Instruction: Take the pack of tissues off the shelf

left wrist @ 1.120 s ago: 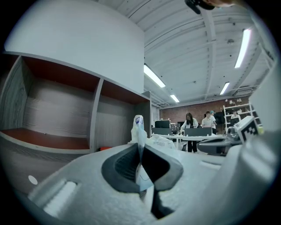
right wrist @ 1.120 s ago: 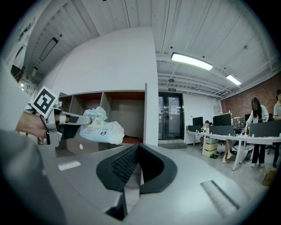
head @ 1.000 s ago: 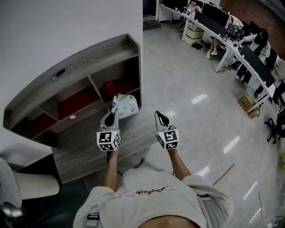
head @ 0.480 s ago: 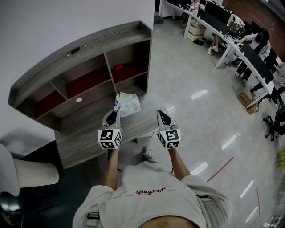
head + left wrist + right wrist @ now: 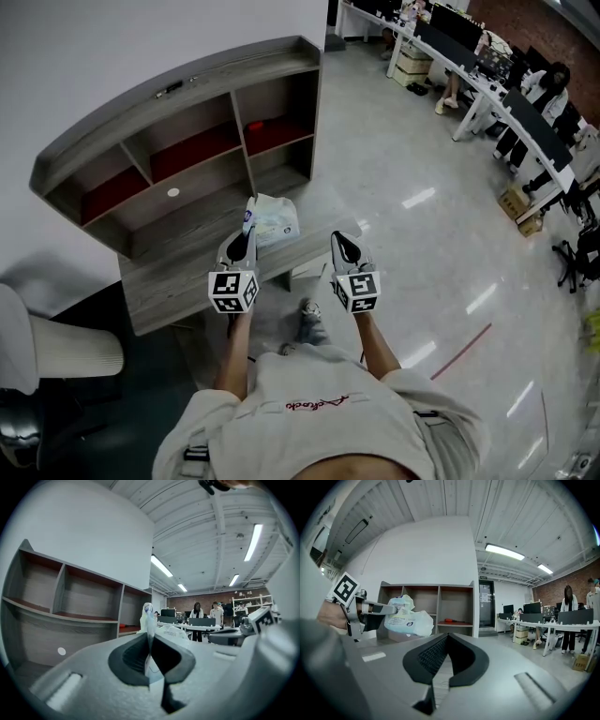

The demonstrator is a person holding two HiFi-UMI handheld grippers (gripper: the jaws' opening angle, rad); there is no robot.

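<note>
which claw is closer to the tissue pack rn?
Left. The left claw is shut on the edge of the tissue pack. The right claw, shut and empty, sits apart to the pack's right, not touching it.

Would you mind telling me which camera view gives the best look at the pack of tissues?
The right gripper view: it shows the pack of tissues side-on and almost whole, pinched by the left gripper. The head view shows it small from above; the left gripper view shows mainly its wrapper edge between the shut jaws.

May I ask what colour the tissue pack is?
Tissue pack: white with blue print; right gripper view shows it best.
</note>
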